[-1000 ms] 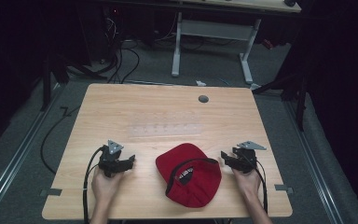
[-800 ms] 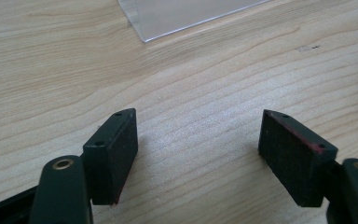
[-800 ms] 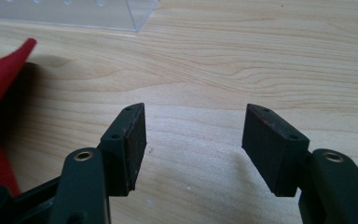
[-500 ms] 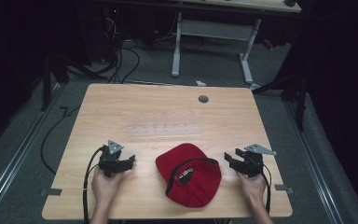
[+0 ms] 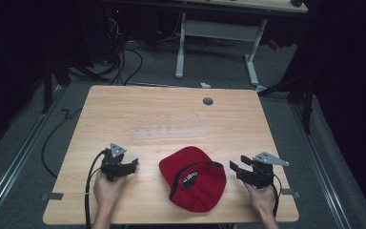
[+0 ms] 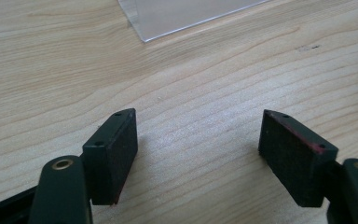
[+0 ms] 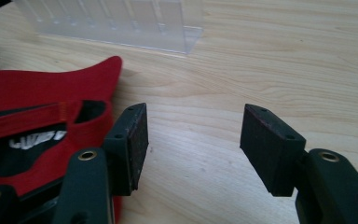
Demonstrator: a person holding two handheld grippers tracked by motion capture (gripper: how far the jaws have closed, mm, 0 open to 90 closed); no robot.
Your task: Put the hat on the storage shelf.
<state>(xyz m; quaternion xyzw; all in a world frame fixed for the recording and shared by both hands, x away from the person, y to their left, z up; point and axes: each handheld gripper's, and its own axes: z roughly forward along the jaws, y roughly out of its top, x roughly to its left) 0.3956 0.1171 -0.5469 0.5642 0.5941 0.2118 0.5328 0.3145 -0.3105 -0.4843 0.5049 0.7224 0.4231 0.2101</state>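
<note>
a red cap (image 5: pixel 193 177) lies upside down near the front edge of the table (image 5: pixel 171 109), between the two claws. its hollow faces up — a dark lining with a white printed label inside, a red strap across the back opening, and the brim pointing to the far side.

the left claw (image 5: pixel 132 165) sits to the left of the cap, apart from it, jaws wide with bare wood between them. the right claw (image 5: pixel 235 168) sits just right of the cap, jaws also wide and holding nothing; in the right gripper view its one jaw stands just beside the cap's rim.

the table is pale wood with a plain grain. a clear plastic rack (image 5: pixel 168 132) lies flat mid-table, beyond the cap, and a grey round cap (image 5: pixel 208 101) sits near the far edge.

around it the room is dark — grey floor, cables (image 5: pixel 133 57) trailing on it, and the white legs of another desk (image 5: pixel 219 29) behind.
</note>
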